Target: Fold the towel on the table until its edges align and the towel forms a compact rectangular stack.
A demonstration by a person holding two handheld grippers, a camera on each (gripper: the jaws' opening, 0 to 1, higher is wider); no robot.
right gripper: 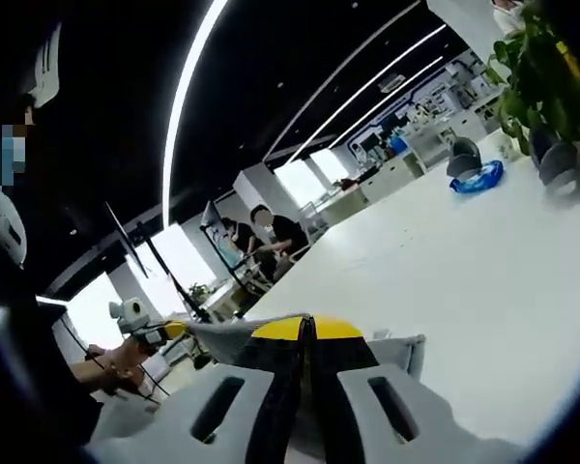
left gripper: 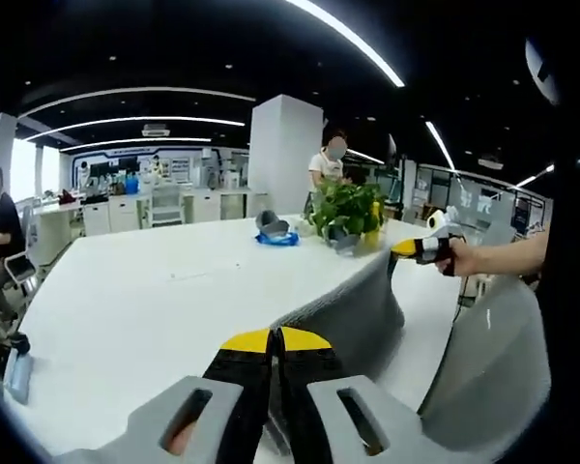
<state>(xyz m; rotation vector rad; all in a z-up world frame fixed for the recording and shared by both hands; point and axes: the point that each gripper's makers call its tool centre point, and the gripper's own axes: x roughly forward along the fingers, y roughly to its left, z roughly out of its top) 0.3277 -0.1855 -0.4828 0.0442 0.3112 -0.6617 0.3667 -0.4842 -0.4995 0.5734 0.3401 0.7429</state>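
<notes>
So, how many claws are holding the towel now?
2. The left claw is shut on one towel corner; the right claw is shut on another, held up above the table.

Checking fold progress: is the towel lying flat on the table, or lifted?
Lifted. The grey towel hangs stretched between the left gripper and right gripper, both shut on its edge above the table.

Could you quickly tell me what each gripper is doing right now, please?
Left gripper: closed, pinching the edge of the grey towel.
Right gripper: closed, pinching another edge of the towel, lifted off the white table.
</notes>
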